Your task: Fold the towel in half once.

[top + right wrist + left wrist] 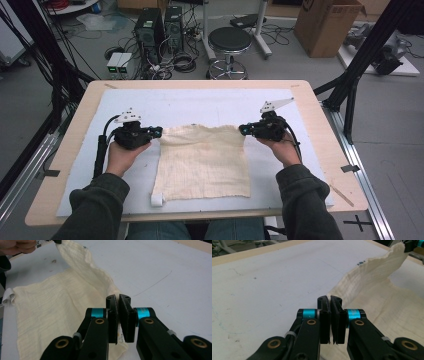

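A cream cloth point(204, 161) with a faint grid weave lies near the middle of the tabletop point(65, 165), on a white mat point(200, 102) that covers most of it. Its near edge lies flat toward the person, and a small white tag point(157, 199) sticks out at the near left corner. The far edge is lifted off the mat at both corners and sags a little between them, so the cloth slopes up from the flat near part to the two raised corners.

The left tongs point(156, 131) are pressed together on the far left corner of the cloth; in the left gripper view the black jaws stand almost touching, with the thin fabric point(372, 297) running away from them to the right. The right tongs point(243, 129) are clamped the same way on the far right corner, and in the right gripper view the cloth point(57, 305) spreads out to the left from the closed jaws. Each pair of tongs is held level in a hand, and the two point inward toward each other across the cloth.

The tabletop is pale wood with rounded corners. Beyond it, on a grey floor, stand a round black stool point(229, 40), two computer towers point(160, 27) amid tangled cables, and a cardboard box point(327, 25).
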`<state>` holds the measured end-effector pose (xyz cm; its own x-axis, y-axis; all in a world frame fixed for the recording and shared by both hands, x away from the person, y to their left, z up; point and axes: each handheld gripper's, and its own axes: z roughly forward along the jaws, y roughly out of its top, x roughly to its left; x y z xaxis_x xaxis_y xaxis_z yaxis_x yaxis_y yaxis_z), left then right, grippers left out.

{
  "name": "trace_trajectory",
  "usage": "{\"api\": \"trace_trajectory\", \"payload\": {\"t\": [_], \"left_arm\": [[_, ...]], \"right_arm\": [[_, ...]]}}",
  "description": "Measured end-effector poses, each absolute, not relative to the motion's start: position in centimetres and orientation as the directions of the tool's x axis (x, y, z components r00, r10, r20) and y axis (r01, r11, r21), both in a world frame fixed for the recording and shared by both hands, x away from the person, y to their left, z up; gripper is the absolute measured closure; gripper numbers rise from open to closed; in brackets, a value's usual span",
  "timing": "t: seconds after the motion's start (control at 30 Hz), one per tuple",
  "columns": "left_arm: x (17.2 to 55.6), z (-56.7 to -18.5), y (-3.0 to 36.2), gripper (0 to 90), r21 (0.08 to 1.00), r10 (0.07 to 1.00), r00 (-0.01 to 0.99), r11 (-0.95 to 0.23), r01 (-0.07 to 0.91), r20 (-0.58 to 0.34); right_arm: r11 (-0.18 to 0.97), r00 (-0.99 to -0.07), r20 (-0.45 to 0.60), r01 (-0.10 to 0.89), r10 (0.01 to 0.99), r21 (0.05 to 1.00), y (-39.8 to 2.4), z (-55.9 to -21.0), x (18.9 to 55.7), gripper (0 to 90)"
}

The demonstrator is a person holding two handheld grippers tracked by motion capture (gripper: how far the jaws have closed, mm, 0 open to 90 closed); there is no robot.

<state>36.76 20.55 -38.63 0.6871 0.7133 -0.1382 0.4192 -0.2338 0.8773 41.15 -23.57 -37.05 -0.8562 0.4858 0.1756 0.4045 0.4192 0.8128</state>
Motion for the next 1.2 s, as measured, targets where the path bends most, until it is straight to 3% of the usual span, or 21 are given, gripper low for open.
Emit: {"api": "trace_trajectory", "payload": {"t": [1.2], "left_arm": [[28.7,-40.6,20.6,85.0,0.866,0.603,0.791,-0.337,0.369,-0.102]], "right_arm": [[0.436,-0.890,0.184,0.373,0.417,0.819,-24.8,-39.6,34.3,85.4]]}}
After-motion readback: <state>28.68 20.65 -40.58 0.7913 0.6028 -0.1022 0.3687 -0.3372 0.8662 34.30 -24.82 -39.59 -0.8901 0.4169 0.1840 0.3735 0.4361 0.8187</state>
